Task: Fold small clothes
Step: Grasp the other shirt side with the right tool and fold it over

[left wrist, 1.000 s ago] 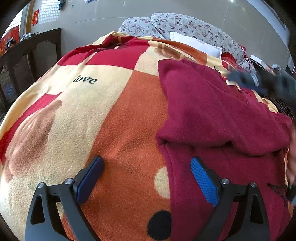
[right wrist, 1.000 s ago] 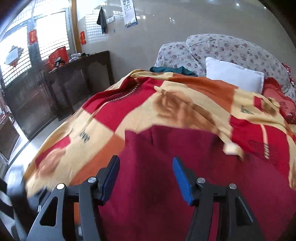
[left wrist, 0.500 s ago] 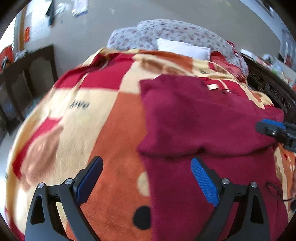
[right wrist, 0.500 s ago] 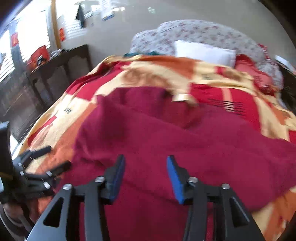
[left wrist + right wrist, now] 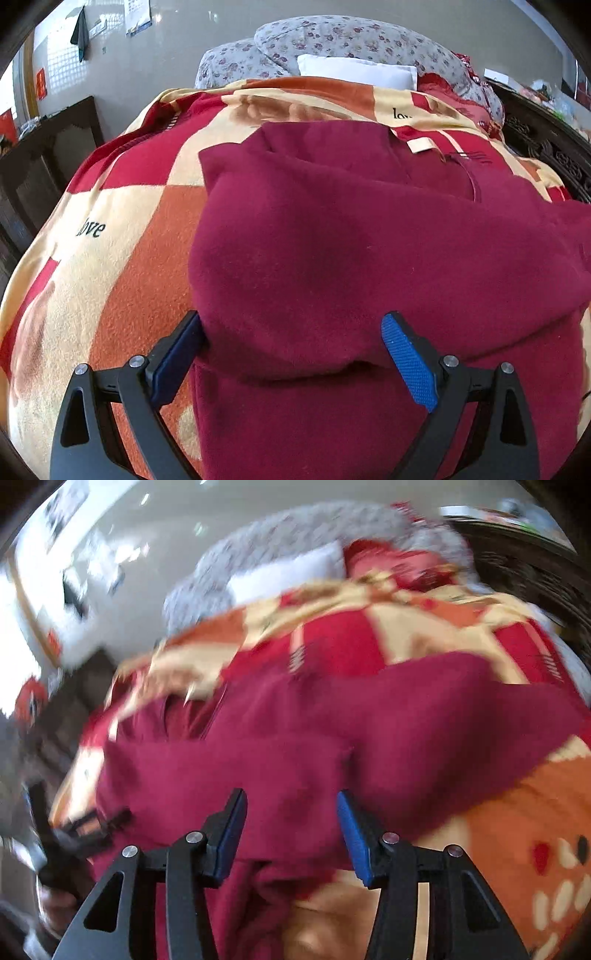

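A dark red fleece garment point(image 5: 351, 258) lies on a patterned blanket point(image 5: 110, 258), its upper part folded over the lower part. A cream label point(image 5: 421, 144) shows near its far edge. My left gripper point(image 5: 291, 354) is open, its fingers astride the left part of the folded edge, the left pad point(image 5: 177, 358) at the garment's side. My right gripper point(image 5: 291, 834) is open, low over the folded edge of the garment point(image 5: 295, 760) near its right side. The right wrist view is blurred. The left gripper point(image 5: 55, 834) shows at its far left.
The blanket covers a bed with a white pillow point(image 5: 354, 72) and flowered pillows point(image 5: 332, 40) at the head. Dark wooden furniture point(image 5: 40, 155) stands to the left and a carved dark frame point(image 5: 546, 140) to the right.
My left gripper moved right and forward onto the garment's folded edge. My right gripper swung to the garment's right side and narrowed a little, still open.
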The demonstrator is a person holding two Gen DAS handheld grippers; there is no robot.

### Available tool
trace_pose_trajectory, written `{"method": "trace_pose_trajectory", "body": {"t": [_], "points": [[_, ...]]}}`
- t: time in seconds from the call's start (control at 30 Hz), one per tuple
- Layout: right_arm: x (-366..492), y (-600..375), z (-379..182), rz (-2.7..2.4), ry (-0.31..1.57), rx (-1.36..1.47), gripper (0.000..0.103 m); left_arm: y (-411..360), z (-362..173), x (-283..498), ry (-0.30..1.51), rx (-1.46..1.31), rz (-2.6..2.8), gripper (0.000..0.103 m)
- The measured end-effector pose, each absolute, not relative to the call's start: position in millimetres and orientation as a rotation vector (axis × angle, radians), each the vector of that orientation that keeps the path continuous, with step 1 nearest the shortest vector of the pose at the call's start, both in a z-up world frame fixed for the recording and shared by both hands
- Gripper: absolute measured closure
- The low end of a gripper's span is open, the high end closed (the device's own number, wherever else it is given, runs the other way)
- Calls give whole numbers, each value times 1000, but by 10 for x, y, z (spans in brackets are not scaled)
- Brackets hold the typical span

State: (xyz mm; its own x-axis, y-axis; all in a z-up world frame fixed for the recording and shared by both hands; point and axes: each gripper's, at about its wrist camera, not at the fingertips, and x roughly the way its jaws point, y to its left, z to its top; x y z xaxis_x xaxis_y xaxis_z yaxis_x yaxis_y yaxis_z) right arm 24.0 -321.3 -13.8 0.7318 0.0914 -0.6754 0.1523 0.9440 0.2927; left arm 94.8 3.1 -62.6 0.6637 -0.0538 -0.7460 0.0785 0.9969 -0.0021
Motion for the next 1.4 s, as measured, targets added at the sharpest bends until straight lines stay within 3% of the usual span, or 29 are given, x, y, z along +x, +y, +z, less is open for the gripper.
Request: {"method": "trace_pose_trajectory", "body": {"t": [0.23,0.3,0.5,0.57,0.6,0.63,0.83,1.03,1.17,1.3,1.4], "points": [[6,-4634,-417,-370,739,600,36,94,-687,941,845,-7,-100,0],[63,-4870,-553,-401,740,673,30,69,-702,948,846,8,-96,0],[176,-5372,-902,-449,606,904,31,95,-720,966,849,-11,-120,0],[200,-5481,-933,-400,515,941,52,105,-723,971,849,-18,-127,0],[211,-5520,-937,-380,512,945,79,107,-722,973,849,-19,-128,0],[257,-5551,-926,-369,521,942,90,101,-722,977,849,-18,-129,0],[-121,-5496,-249,-342,391,768,90,110,-716,970,845,-27,-135,0],[-402,-4938,689,-180,279,615,91,251,-533,890,829,-58,-124,0],[-209,-3948,1174,74,290,438,94,443,-327,796,793,-42,-61,0],[202,-2893,1114,280,398,308,94,753,-229,747,795,-165,-70,0],[556,-2175,755,392,503,264,94,889,-218,732,787,-204,-47,0]]}}
